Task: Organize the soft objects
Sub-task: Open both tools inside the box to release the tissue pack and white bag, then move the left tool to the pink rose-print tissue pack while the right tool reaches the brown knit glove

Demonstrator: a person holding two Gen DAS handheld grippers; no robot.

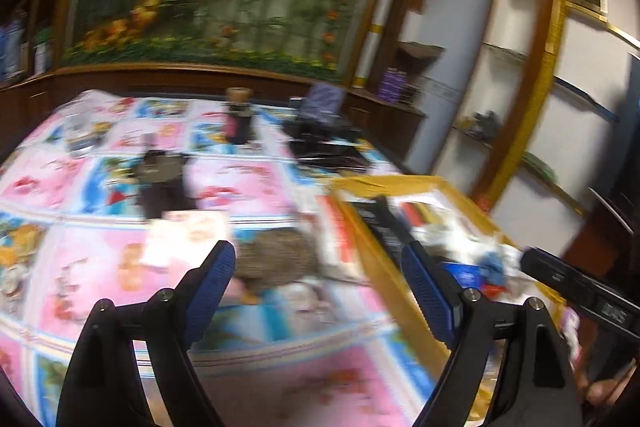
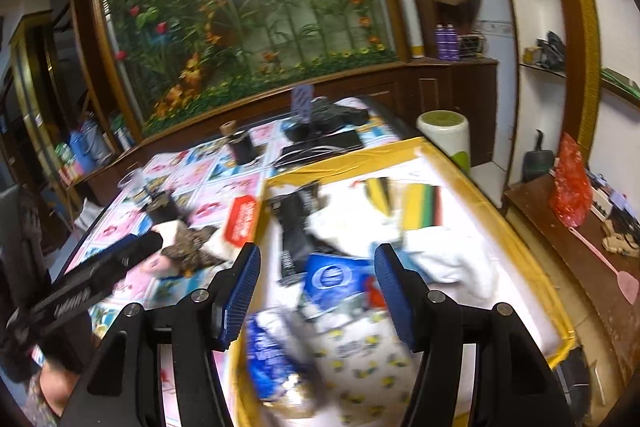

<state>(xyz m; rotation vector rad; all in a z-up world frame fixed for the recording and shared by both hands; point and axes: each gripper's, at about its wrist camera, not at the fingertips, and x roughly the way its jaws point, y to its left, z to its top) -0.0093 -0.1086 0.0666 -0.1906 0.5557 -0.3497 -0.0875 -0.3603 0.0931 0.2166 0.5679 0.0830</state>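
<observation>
My left claw [image 1: 318, 281] is spread wide and holds nothing. Straight ahead at twelve o'clock, just beyond its tips, a brown patterned cloth [image 1: 276, 259] lies crumpled on the cartoon-print cover [image 1: 100, 259], its long axis running roughly nine to three across my line of approach. The yellow-rimmed box [image 1: 372, 239] sits at two o'clock from this claw, already heaped with soft things.

My right claw [image 2: 316, 281] is also released and empty, hanging over the box, with a blue packet [image 2: 332, 275] just beyond its tips. From there the brown cloth [image 2: 192, 247] lies at ten o'clock, outside the rim [image 2: 260, 227].

I judge the left claw the nearer one for that cloth: forward, close, then carry toward two o'clock. Blur hides the cloth's edges.
</observation>
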